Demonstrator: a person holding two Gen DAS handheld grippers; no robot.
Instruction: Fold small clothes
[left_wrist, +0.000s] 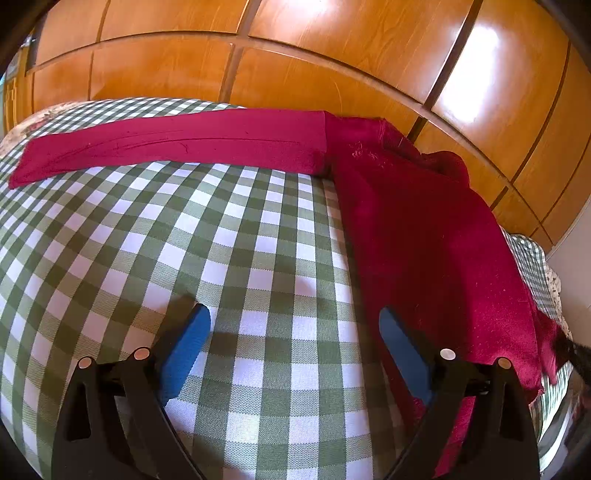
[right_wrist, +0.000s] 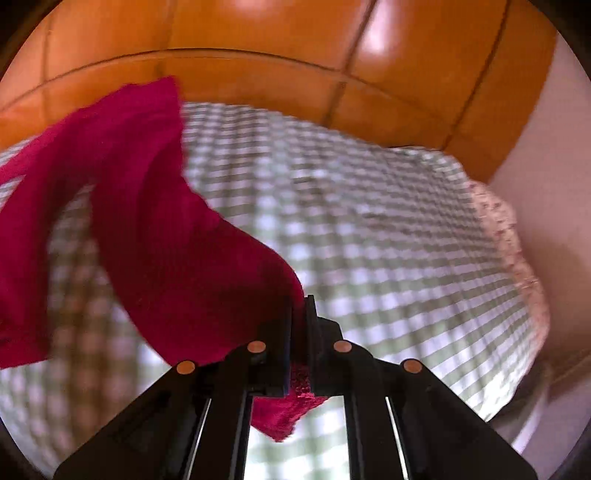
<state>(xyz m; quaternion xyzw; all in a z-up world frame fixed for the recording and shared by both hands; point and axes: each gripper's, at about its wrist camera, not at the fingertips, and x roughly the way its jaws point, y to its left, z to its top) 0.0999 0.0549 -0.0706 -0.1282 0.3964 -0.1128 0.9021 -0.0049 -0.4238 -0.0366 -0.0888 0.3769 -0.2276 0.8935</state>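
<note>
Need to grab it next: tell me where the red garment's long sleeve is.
In the left wrist view, the sleeve lies flat on the checked cloth, stretching left from the garment's body, just before the wooden wardrobe.

Left gripper (left_wrist: 294, 325): jaws wide apart, blue pads (left_wrist: 186, 354) bare, nothing between them. It hovers low above a green-and-white checked cloth (left_wrist: 207, 236). A crimson garment (left_wrist: 413, 236) lies along the cloth's right side, one long part stretched leftward across the far edge. Wooden wardrobe doors (left_wrist: 295, 48) stand behind.
</note>
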